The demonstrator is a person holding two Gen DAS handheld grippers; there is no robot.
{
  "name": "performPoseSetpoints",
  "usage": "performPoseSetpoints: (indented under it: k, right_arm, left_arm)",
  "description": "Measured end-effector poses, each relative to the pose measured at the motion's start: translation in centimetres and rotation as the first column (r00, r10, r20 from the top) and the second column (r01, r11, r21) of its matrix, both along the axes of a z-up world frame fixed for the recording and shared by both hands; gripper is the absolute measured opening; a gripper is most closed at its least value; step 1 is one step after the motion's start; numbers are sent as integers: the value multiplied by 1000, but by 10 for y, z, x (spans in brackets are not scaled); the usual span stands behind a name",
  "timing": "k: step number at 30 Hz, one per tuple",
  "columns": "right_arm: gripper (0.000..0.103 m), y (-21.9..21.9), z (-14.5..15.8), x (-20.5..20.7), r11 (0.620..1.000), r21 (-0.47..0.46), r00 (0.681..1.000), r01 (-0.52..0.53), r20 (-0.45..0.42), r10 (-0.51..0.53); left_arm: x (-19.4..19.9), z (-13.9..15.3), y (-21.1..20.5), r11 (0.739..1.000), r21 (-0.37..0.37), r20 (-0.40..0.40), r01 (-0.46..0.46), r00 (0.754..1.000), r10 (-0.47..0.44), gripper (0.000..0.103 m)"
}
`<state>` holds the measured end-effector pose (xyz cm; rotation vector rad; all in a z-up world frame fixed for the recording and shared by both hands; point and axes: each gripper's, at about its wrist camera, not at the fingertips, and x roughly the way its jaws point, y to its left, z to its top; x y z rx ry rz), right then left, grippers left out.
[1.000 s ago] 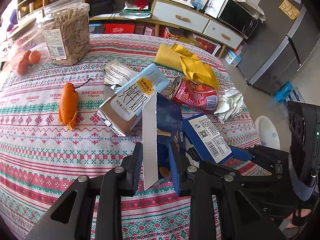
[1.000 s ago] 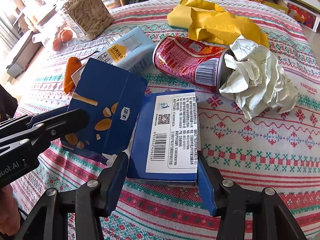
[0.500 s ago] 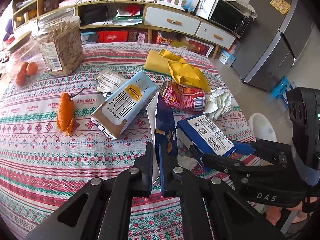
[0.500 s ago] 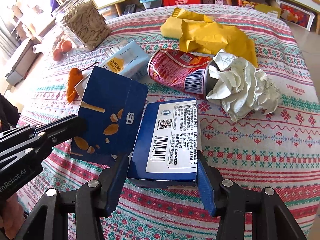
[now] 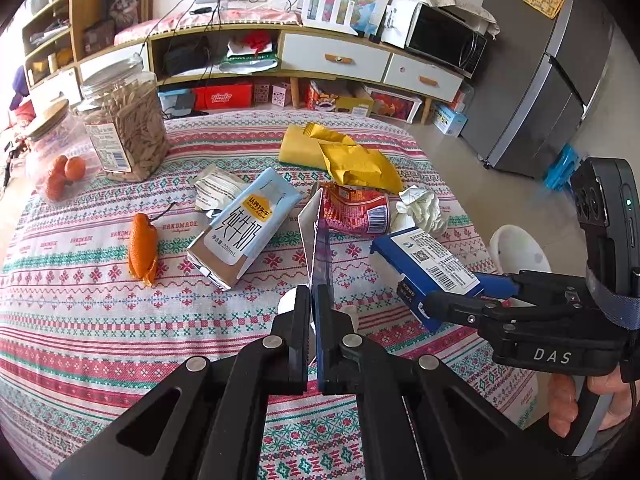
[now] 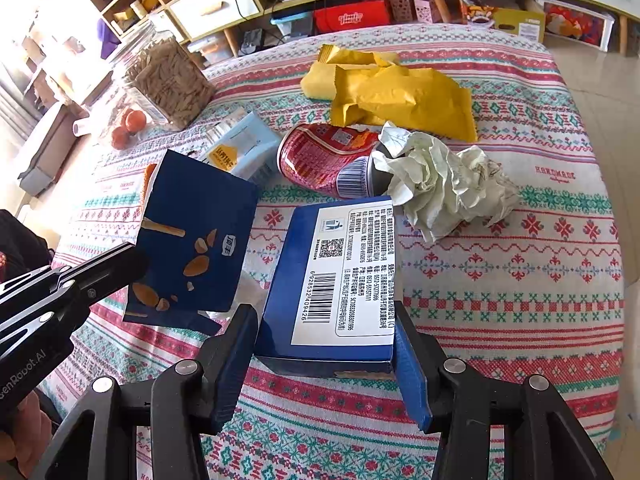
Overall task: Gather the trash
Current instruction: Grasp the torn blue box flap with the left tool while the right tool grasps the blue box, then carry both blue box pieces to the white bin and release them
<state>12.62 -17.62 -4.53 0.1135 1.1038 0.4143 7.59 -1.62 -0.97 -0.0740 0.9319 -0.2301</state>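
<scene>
2 tools [image 5: 314,312] [image 6: 324,356] | striped cloth [image 5: 80,320] | fridge [image 5: 560,80] bkgd

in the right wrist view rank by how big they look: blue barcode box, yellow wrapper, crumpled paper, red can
1. blue barcode box, though it is nearest the camera, between the right hand-held gripper fingers
2. yellow wrapper
3. crumpled paper, close to the wrapper, so unsure
4. red can
</scene>
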Motion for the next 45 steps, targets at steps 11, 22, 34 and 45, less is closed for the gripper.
performPoseSetpoints:
  k: [11,22,34,45]
  right_arm:
    - [57,-48,27,-9,993,95,998,66,14,-68]
    - [57,-40,16,-12,997,72,999,22,-25,-21]
    - [57,-39,13,-12,998,66,999,12,-32,-10]
    - [57,-39,12,-11,995,102,998,6,-56,0]
  left_arm:
    - [-9,35,7,998,-63,49,-24,998,27,1]
    - [11,-19,3,995,-101,-133,-23,991,10,14]
    - [13,-15,-13,1000,-25,-63,4,998,-6,12]
    - [22,-8,35,903,-428,-180,-41,983,-40,18]
